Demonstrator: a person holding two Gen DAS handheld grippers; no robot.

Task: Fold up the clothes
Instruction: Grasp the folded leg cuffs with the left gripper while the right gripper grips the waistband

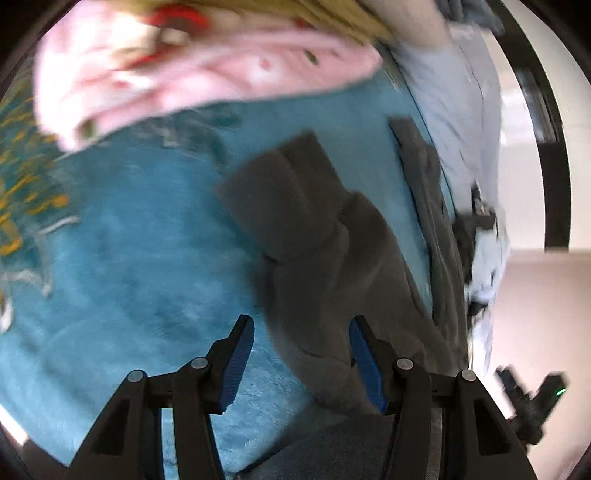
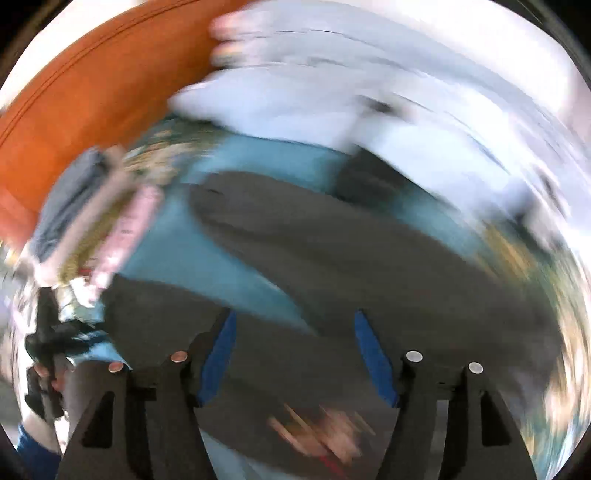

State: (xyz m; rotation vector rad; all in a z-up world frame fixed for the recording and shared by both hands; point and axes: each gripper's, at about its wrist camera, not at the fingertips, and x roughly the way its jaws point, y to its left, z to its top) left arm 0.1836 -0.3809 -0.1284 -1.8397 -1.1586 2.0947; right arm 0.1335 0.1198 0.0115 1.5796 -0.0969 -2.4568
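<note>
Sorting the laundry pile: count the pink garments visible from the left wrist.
1: a pale pink spotted fabric garment lying at the top of the teal fuzzy blanket, under a yellow ribbed fabric piece. Blur and stacking may hide others.

Teal plush blanket [image 1: 147, 240] as the carrying surface, with a yellow and white pattern near its edge. Directly on it: grey trousers [image 1: 314, 236], spread with legs apart; beside them a pale blue-white garment [image 1: 465, 110] along one edge; a pink spotted garment [image 1: 207, 77] at the far side, under a folded pile. Same trousers [image 2: 332, 258] blurred across the teal [image 2: 177, 251] in the right wrist view.
</note>
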